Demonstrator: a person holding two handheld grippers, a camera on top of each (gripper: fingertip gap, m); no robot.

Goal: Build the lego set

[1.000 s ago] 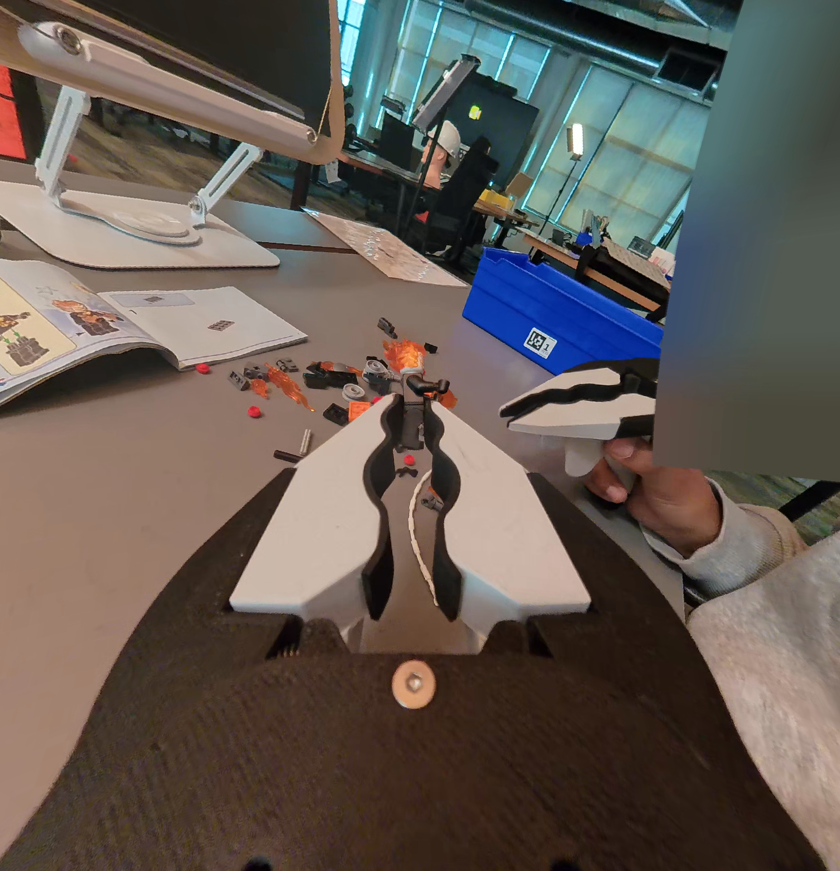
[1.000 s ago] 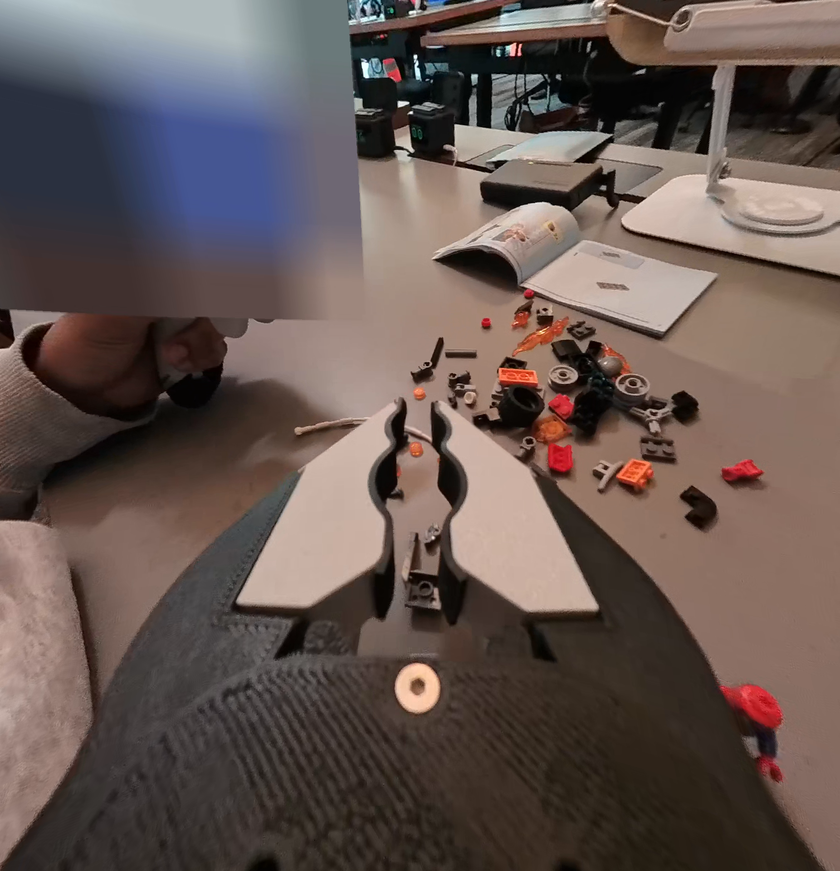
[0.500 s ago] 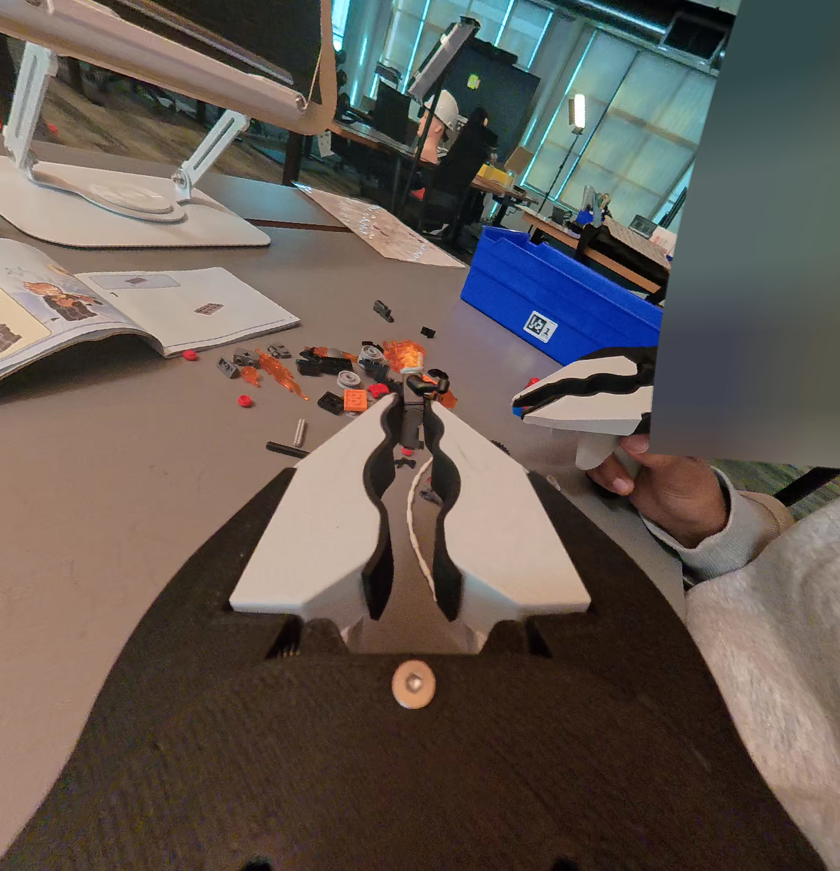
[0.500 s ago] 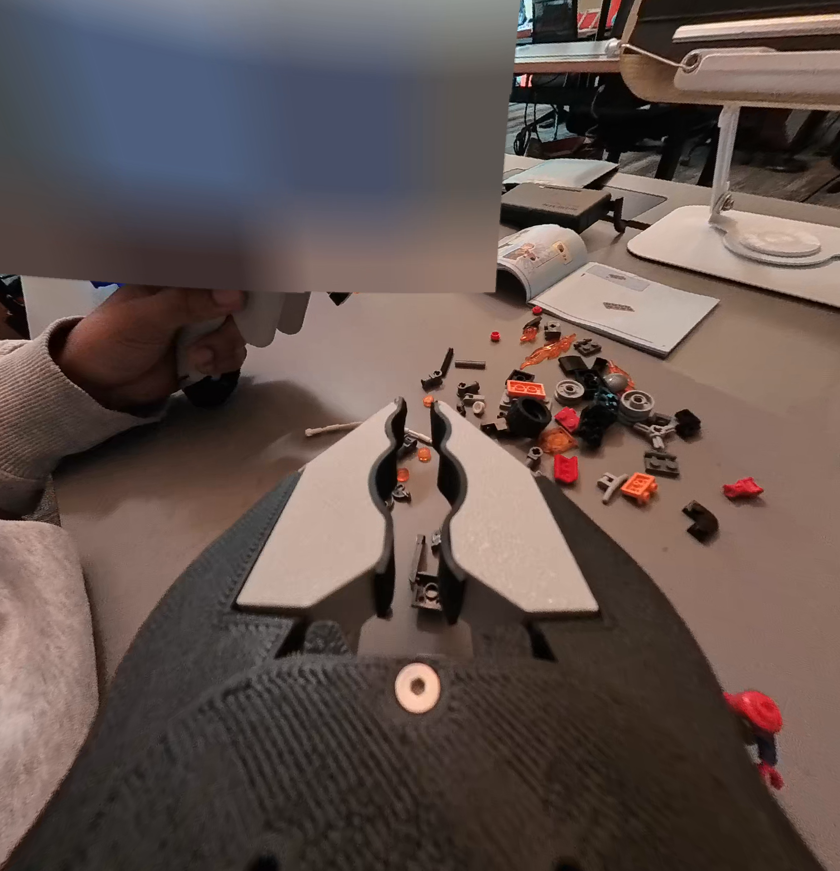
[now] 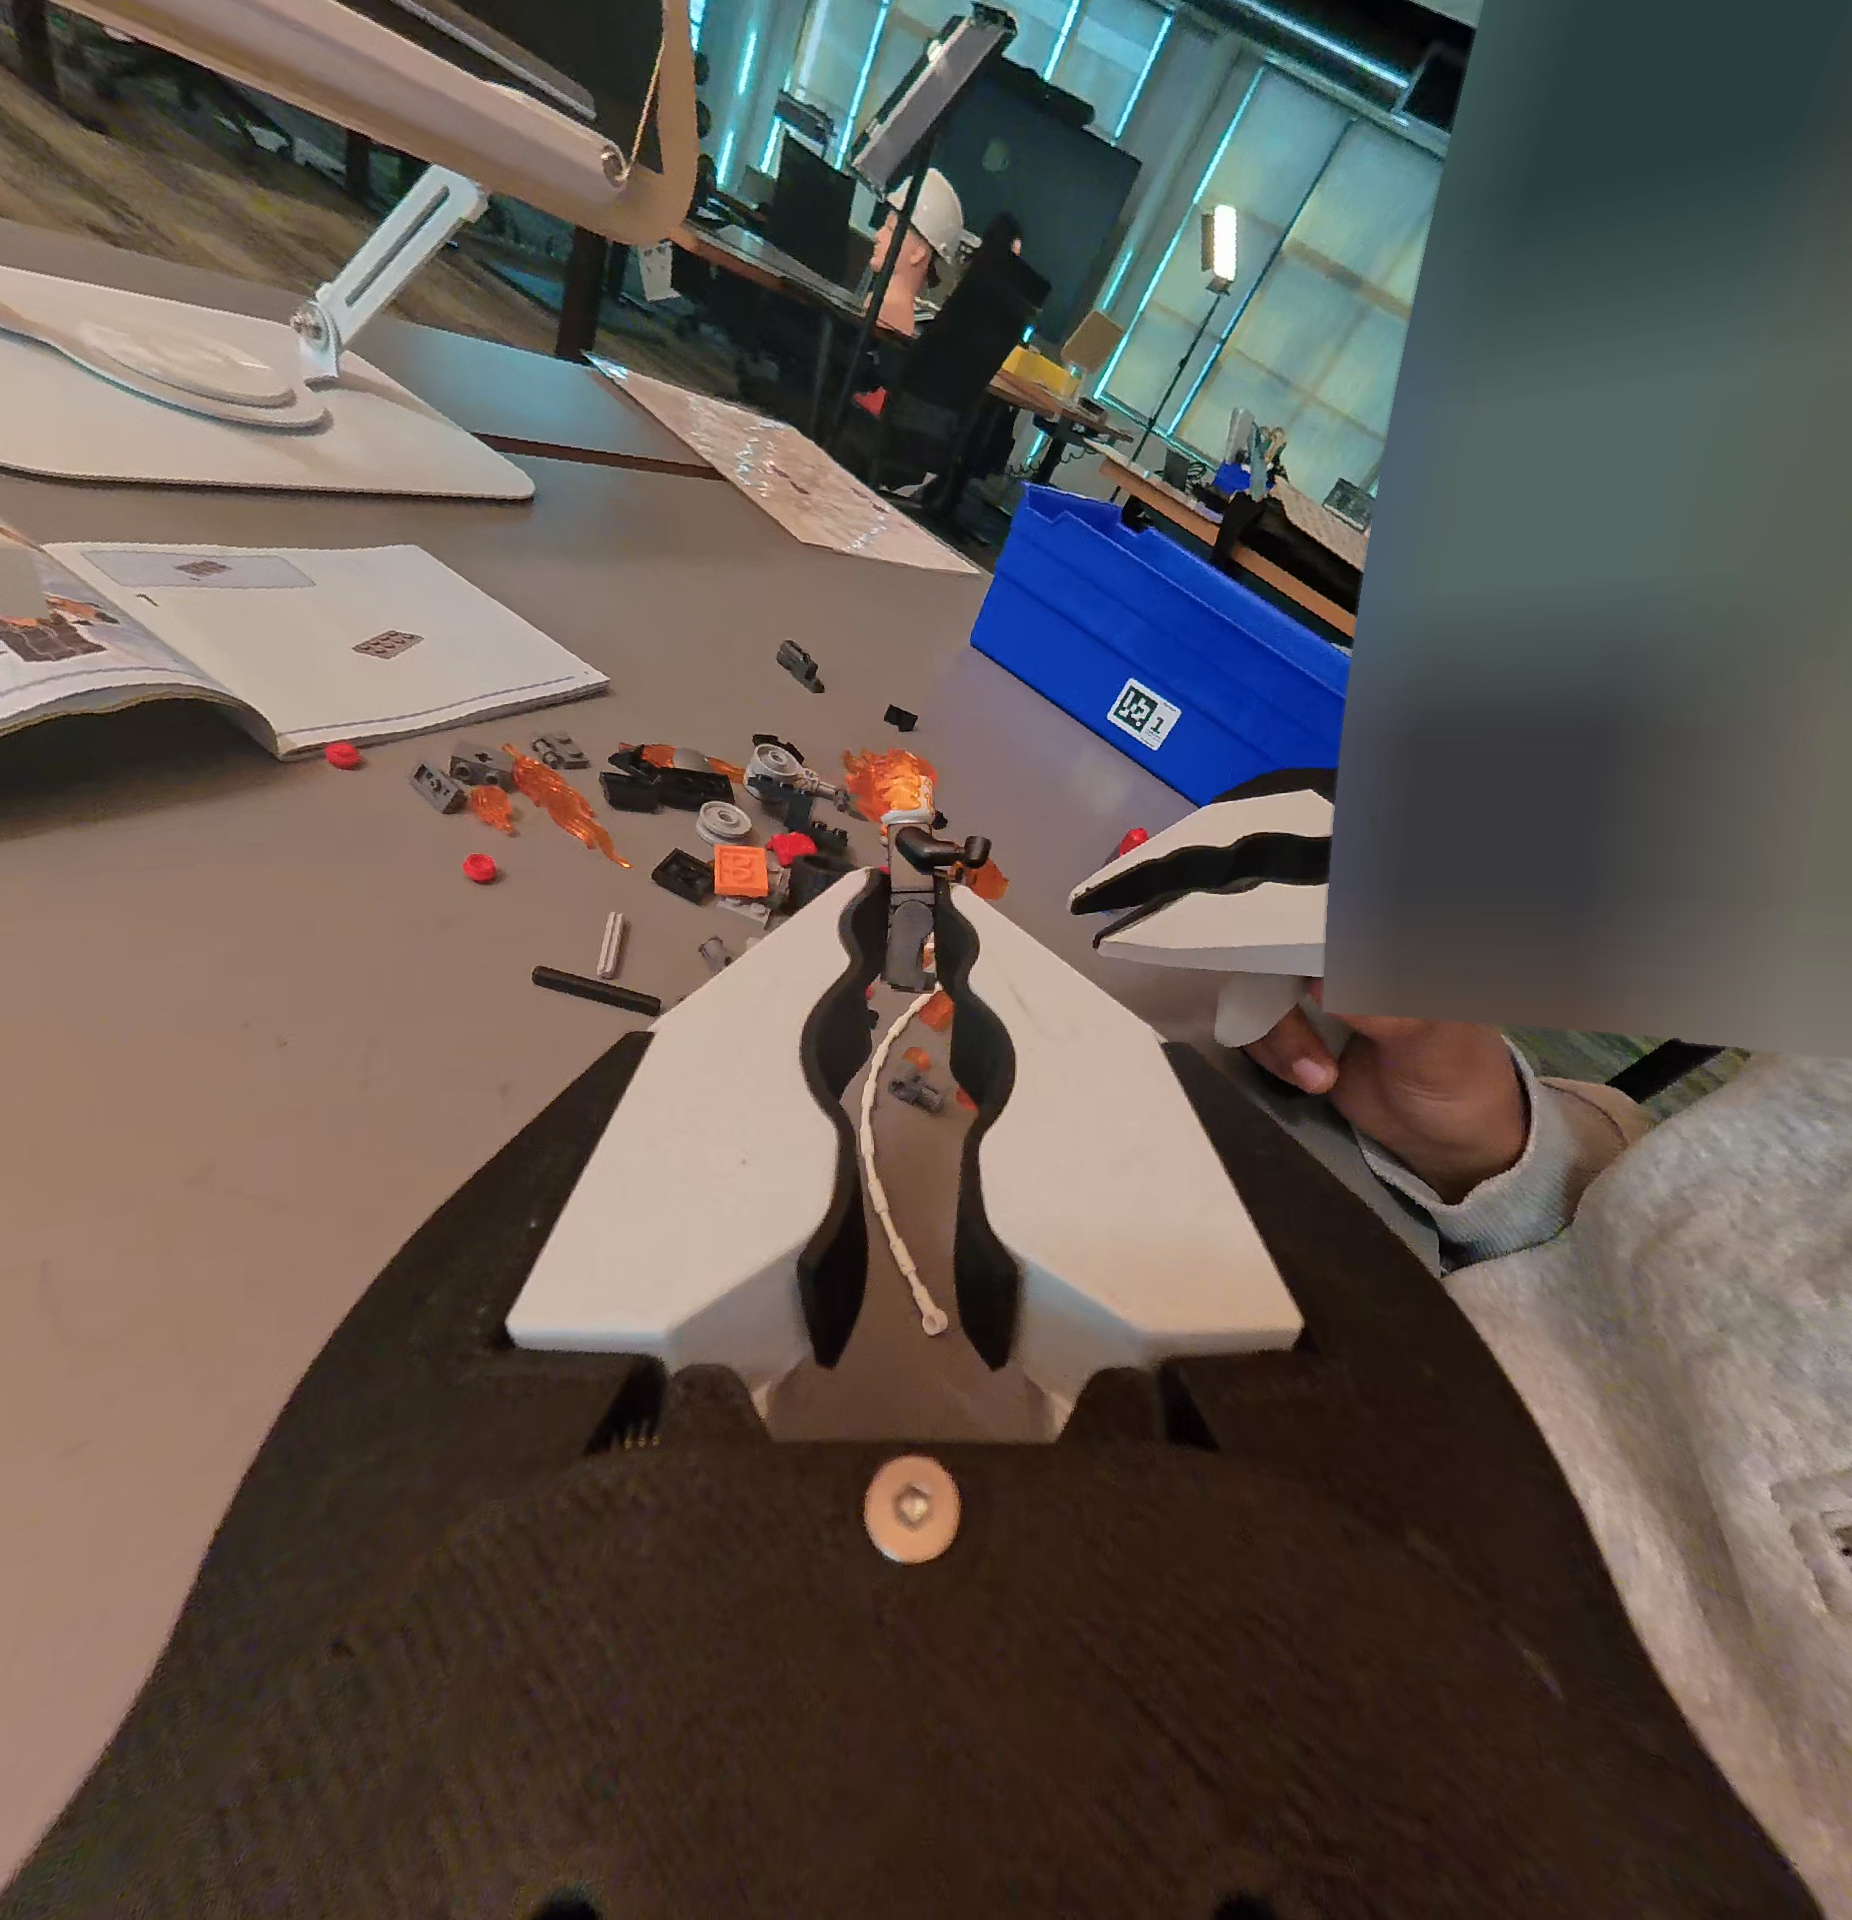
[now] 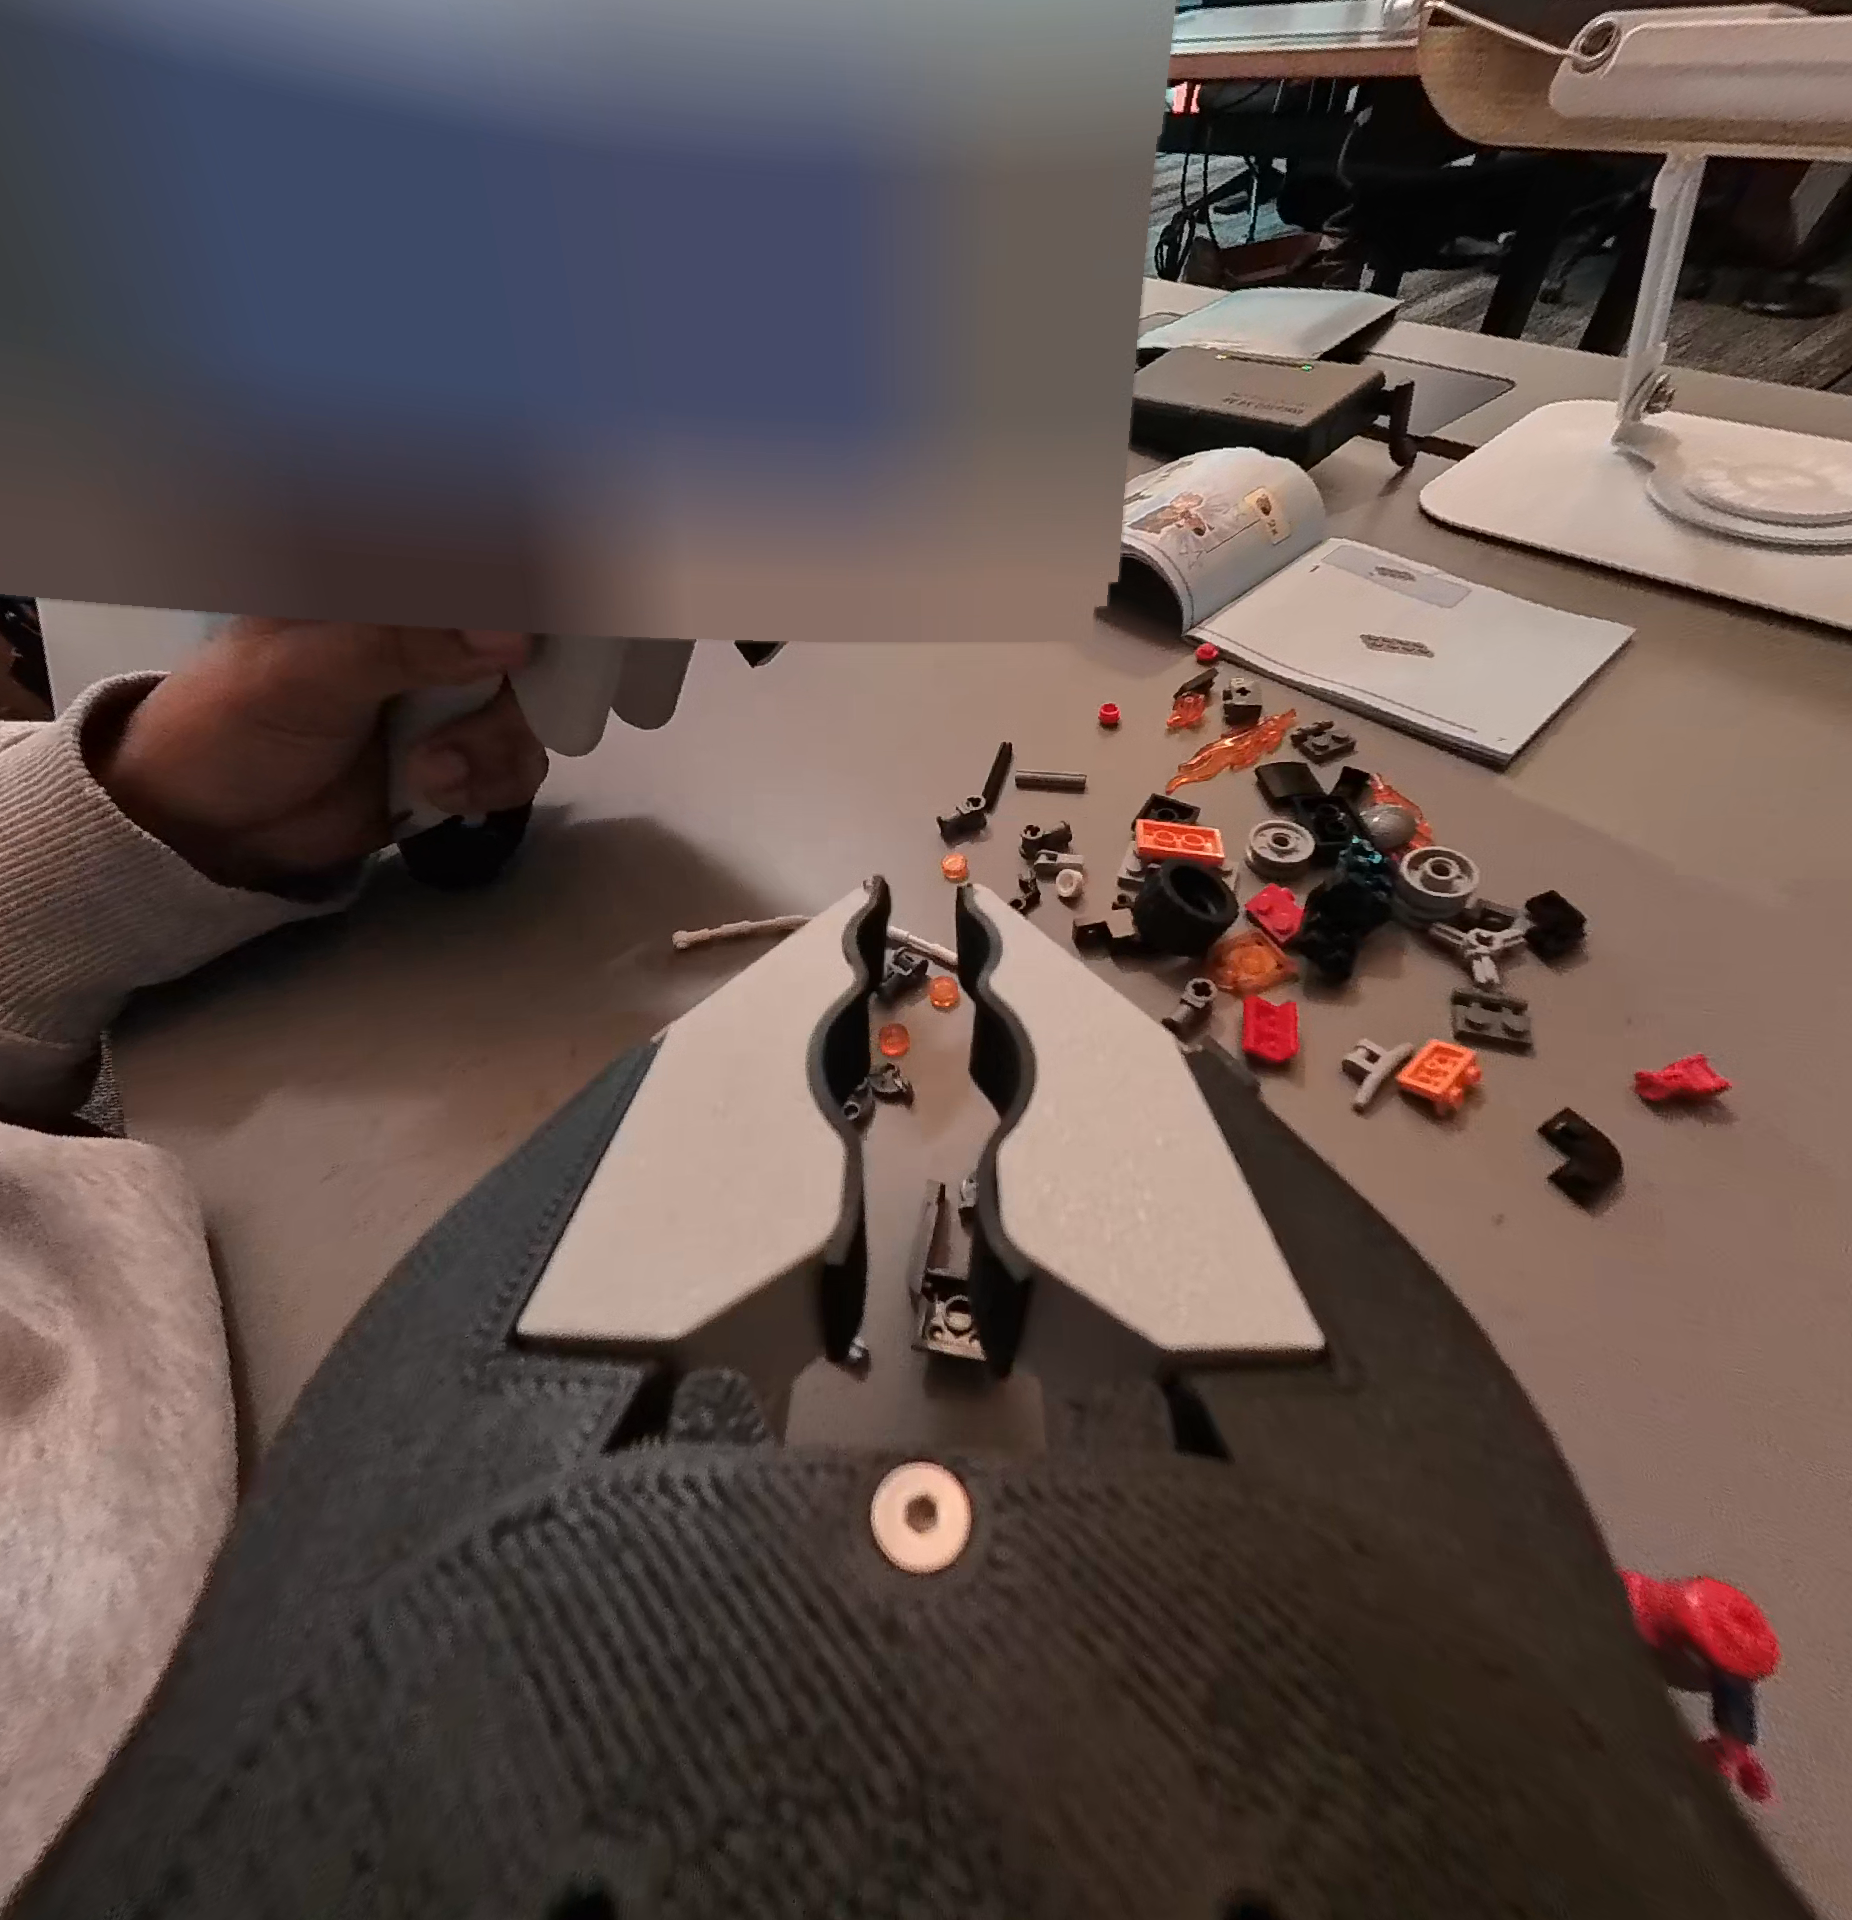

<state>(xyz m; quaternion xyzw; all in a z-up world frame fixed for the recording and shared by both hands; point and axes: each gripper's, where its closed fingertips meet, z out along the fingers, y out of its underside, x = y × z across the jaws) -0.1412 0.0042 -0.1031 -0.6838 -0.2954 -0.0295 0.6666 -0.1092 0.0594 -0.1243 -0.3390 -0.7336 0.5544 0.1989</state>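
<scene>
**A:** What does my left wrist view give you?

**B:** I have the left gripper (image 5: 909, 914) pinching a small dark-grey-and-black minifigure with a flame-orange head piece (image 5: 914, 883) at the very tips of its white fingers, held upright above the grey table (image 5: 226, 1039). Beneath the fingers lies a thin white string piece (image 5: 886, 1143). Beyond the tips is the scatter of loose black, grey, red and orange bricks (image 5: 693, 810), with translucent orange flame pieces (image 5: 563, 795) towards the open white instruction booklet (image 5: 309, 634). A blue plastic bin (image 5: 1150, 644) sits at the far right, and I see the right gripper (image 5: 1202, 894) beside it, gripped by a hand (image 5: 1421, 1101) in a grey sleeve.

**A:** And the right wrist view?

**B:** My right gripper (image 6: 920, 896) is slightly spread, with a narrow gap at the tips and nothing between them. It hangs over the table (image 6: 486, 987), with small round orange studs (image 6: 917, 1013) and a dark grey slope brick (image 6: 948, 1288) visible below the gap. The brick pile (image 6: 1317, 894) lies to its right, including a black rubber tyre (image 6: 1187, 904) and grey wheel hubs (image 6: 1436, 873). A red-and-blue minifigure (image 6: 1711, 1652) lies at the lower right edge. The booklet (image 6: 1389, 634) and a white monitor stand base (image 6: 1670, 499) are farther back.
</scene>
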